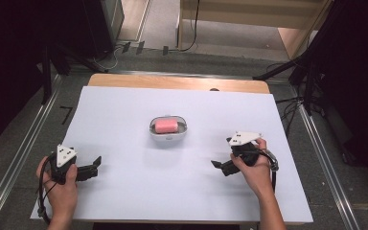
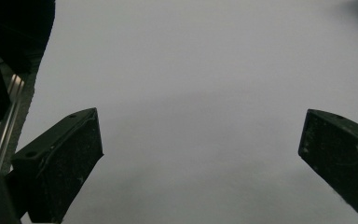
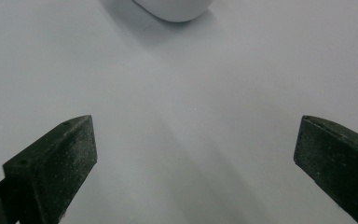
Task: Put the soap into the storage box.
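Two grippers: both rest low over the white sheet [image 1: 124,191], one at each near corner, each held in a hand.
Left gripper [image 1: 95,167]: near-left on the sheet, jaws pointing right toward the middle; the left hand [image 1: 60,184] grips its body under a grey plate.
Left jaws: spread wide in the left gripper view, with bare sheet between them and nothing clamped.
Right gripper [image 1: 216,165]: near-right on the sheet, jaws pointing left; the right hand [image 1: 253,167] wraps its body.
Right jaws: also wide apart in the right gripper view, holding nothing.
Dish [image 1: 168,130]: white, oval, at the middle of the sheet, well apart from both grippers and roughly between them, a little farther back.
Pink block [image 1: 166,126]: lies inside the dish, lengthwise, seen in the high view.
Right gripper view: catches the dish [image 3: 172,10] as a rounded white edge at the top; its contents are cut off.
Left gripper view: shows the sheet's edge and a metal rail [image 2: 2,121] at far left, beside the left jaw.
High view: shows the table's wooden far edge [image 1: 177,82] beyond the sheet.
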`<action>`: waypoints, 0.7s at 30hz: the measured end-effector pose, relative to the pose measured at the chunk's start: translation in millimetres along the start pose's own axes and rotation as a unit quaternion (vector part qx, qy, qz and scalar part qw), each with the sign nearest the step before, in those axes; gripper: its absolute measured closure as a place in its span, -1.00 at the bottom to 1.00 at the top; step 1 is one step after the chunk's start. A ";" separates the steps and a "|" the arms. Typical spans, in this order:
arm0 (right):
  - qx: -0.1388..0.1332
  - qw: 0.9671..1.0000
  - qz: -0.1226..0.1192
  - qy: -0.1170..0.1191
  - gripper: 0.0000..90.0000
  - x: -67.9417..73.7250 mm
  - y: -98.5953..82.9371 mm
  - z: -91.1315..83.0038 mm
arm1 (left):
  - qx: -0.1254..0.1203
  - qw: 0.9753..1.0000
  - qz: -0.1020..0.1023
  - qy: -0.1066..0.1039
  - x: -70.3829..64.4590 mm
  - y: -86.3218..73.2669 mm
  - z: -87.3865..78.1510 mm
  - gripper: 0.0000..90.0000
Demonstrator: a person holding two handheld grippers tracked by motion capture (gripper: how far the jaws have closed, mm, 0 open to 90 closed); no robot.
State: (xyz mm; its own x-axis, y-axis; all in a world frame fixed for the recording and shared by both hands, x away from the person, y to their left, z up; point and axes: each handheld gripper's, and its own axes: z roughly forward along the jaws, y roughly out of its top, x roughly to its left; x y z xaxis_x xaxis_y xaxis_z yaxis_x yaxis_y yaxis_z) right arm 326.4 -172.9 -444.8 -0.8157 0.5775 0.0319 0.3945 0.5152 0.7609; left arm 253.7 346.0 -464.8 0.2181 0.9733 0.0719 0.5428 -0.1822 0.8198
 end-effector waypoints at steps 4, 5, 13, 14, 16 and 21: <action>-0.002 1.000 0.004 -0.005 -1.00 0.8 -10.7 -6.4 | 0.000 1.000 0.000 0.001 -0.3 0.0 0.2 -1.00; -0.002 1.000 0.008 -0.005 -1.00 1.0 -13.5 -8.1 | 0.000 1.000 0.000 0.001 -0.3 0.0 0.1 -1.00; -0.011 1.000 0.023 -0.016 -1.00 0.6 -31.9 -22.1 | 0.000 1.000 0.001 0.003 -0.9 -0.1 0.1 -1.00; -0.012 0.999 0.025 -0.019 -1.00 0.0 -34.2 -23.7 | 0.000 1.000 0.002 0.003 -0.8 0.0 0.1 -1.00; -0.015 0.999 0.030 -0.022 -1.00 -0.8 -39.0 -27.0 | 0.000 1.000 0.002 0.003 -0.9 -0.1 0.1 -1.00; -0.026 0.998 0.042 -0.032 -1.00 -1.1 -51.6 -33.7 | -0.001 1.000 0.004 0.003 -1.0 -0.2 0.0 -1.00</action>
State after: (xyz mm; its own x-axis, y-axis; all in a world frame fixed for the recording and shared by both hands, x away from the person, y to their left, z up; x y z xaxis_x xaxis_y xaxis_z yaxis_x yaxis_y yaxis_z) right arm 292.8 -221.5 -462.3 -0.7515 0.6572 0.0574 0.4371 0.4309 0.7895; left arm 253.4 345.0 -465.0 0.2173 0.9727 0.0817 0.5397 -0.1894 0.8203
